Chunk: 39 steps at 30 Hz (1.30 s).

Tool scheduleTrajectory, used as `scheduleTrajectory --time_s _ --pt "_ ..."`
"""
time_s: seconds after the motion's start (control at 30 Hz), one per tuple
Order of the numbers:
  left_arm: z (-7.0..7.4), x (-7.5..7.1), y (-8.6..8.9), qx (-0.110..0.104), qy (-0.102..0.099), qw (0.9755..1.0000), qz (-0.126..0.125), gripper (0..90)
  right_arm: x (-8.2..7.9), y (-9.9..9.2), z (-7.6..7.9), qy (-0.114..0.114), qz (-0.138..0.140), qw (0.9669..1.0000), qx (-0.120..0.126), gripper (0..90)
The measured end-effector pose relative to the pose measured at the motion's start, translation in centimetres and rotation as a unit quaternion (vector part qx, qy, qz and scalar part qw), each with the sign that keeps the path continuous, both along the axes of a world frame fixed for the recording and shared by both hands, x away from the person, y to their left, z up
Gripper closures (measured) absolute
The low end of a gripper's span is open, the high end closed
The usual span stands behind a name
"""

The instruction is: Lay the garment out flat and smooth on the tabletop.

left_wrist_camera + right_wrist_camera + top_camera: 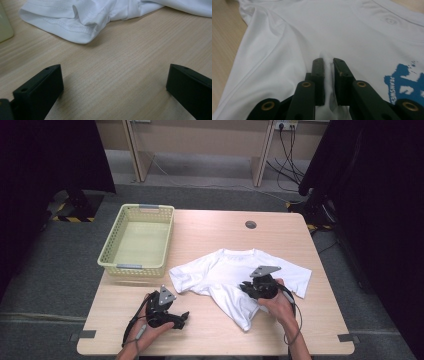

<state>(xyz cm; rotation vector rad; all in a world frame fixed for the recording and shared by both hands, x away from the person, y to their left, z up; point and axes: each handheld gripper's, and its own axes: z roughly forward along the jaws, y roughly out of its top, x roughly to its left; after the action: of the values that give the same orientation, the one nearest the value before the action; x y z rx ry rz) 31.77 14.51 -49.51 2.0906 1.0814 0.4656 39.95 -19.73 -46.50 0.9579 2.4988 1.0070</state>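
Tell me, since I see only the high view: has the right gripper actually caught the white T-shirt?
Observer: Yes, the right gripper is shut on a pinched ridge of the white T-shirt.
Operator: Any print on it?
Observer: Blue lettering shows right of the jaws in the right gripper view.
Operator: And the left gripper?
Observer: The left gripper is open over bare table, short of the near sleeve.

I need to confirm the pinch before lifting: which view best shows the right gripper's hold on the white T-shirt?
The right gripper view: the right gripper has its jaws shut on a raised fold of the white T-shirt. The high view shows the hand over the shirt, with the pinch hidden. The left gripper view shows a sleeve hem.
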Motion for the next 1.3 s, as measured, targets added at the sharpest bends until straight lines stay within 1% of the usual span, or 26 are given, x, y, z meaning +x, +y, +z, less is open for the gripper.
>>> scheduleTrajectory --time_s 0.1,0.13,0.17,0.2,0.23,0.27,0.3,0.33,0.37,0.4,0.43,0.5,0.6,0.67,0.73,0.8,0.83,0.87,0.97,1.03,1.1,1.17,1.2,1.27,1.3 --pt "0.0 -0.1 0.0 0.000 0.001 1.0000 0.001 0.0 -1.8 -1.5 1.0 -0.023 -0.008 0.9996 0.013 84.1" --pt "0.0 -0.1 0.0 0.000 0.001 1.0000 0.001 0.0 -1.8 -1.5 1.0 -0.023 -0.008 0.9996 0.013 84.1" --pt "0.0 -0.1 0.1 0.001 0.001 1.0000 0.002 0.0 -2.9 -2.5 1.7 -0.036 -0.012 0.9991 0.019 84.4" --pt "0.0 -0.1 0.1 0.001 0.001 1.0000 0.002 0.0 -3.4 -2.9 2.0 -0.042 -0.012 0.9989 0.019 84.4" --pt "0.0 -0.2 0.1 0.001 0.001 1.0000 0.003 0.0 -4.2 -3.6 2.4 -0.049 -0.016 0.9985 0.019 84.4" --pt "0.0 -0.2 0.2 0.001 0.000 1.0000 0.004 0.0 -4.6 -4.0 2.5 -0.054 -0.018 0.9982 0.020 84.4" --pt "0.0 -0.2 0.2 0.001 0.000 1.0000 0.004 0.0 -4.6 -4.0 2.5 -0.054 -0.018 0.9982 0.020 84.4" --pt "0.0 -0.3 0.2 0.000 0.001 1.0000 0.005 0.0 -6.1 -5.3 2.9 -0.061 -0.027 0.9973 0.029 84.4" --pt "0.0 -0.3 0.2 0.000 0.001 1.0000 0.005 0.0 -6.1 -5.3 2.9 -0.061 -0.027 0.9973 0.029 84.4" --pt "0.0 -0.3 0.2 0.000 0.001 1.0000 0.005 0.0 -6.5 -5.6 3.0 -0.064 -0.030 0.9970 0.031 84.3" --pt "0.0 -0.3 0.2 0.000 0.001 1.0000 0.005 0.0 -7.4 -6.2 3.1 -0.069 -0.035 0.9965 0.031 84.3" --pt "0.0 -0.3 0.3 0.000 0.001 1.0000 0.006 0.0 -8.5 -6.9 3.0 -0.071 -0.038 0.9963 0.029 84.2" --pt "0.0 -0.5 0.4 0.000 0.001 1.0000 0.004 0.0 -10.2 -8.0 2.3 -0.070 -0.049 0.9961 0.023 83.5" --pt "0.0 -0.5 0.4 0.001 0.001 1.0000 0.004 0.0 -11.3 -8.8 1.8 -0.067 -0.058 0.9956 0.029 82.1" --pt "0.1 -0.4 0.3 0.002 0.001 1.0000 0.005 0.7 -11.9 -9.3 1.3 -0.060 -0.070 0.9953 0.029 78.9" --pt "0.3 -0.2 -0.1 0.000 0.003 1.0000 0.001 4.7 -12.6 -9.8 0.7 -0.052 -0.091 0.9941 0.028 71.3" --pt "0.5 -0.1 -0.4 0.003 0.000 1.0000 0.000 4.8 -12.9 -10.0 0.6 -0.048 -0.104 0.9930 0.029 65.3" --pt "0.7 0.1 -0.9 0.004 -0.003 1.0000 -0.003 4.9 -13.1 -10.2 0.5 -0.045 -0.116 0.9918 0.031 61.5" --pt "1.8 0.4 -2.8 0.001 -0.018 0.9996 -0.023 5.5 -13.5 -10.8 0.9 -0.050 -0.138 0.9883 0.041 53.2" --pt "2.5 0.6 -4.4 -0.006 -0.022 0.9987 -0.045 5.9 -13.3 -10.8 1.3 -0.053 -0.144 0.9870 0.047 51.1" --pt "3.1 1.0 -5.9 -0.015 -0.014 0.9974 -0.069 6.3 -13.1 -10.6 1.5 -0.054 -0.143 0.9871 0.049 49.5" --pt "3.6 1.4 -7.4 -0.020 -0.012 0.9963 -0.083 6.5 -12.7 -10.4 1.4 -0.053 -0.139 0.9878 0.046 48.5" --pt "3.8 1.6 -8.1 -0.021 -0.013 0.9957 -0.089 6.5 -12.5 -10.3 1.2 -0.049 -0.139 0.9880 0.046 48.2" --pt "4.0 2.1 -9.5 -0.024 -0.008 0.9944 -0.102 7.1 -12.2 -10.3 0.7 -0.041 -0.140 0.9883 0.044 47.9" --pt "4.1 2.3 -10.1 -0.031 -0.004 0.9934 -0.110 7.5 -12.2 -10.4 0.5 -0.038 -0.141 0.9884 0.042 47.9"
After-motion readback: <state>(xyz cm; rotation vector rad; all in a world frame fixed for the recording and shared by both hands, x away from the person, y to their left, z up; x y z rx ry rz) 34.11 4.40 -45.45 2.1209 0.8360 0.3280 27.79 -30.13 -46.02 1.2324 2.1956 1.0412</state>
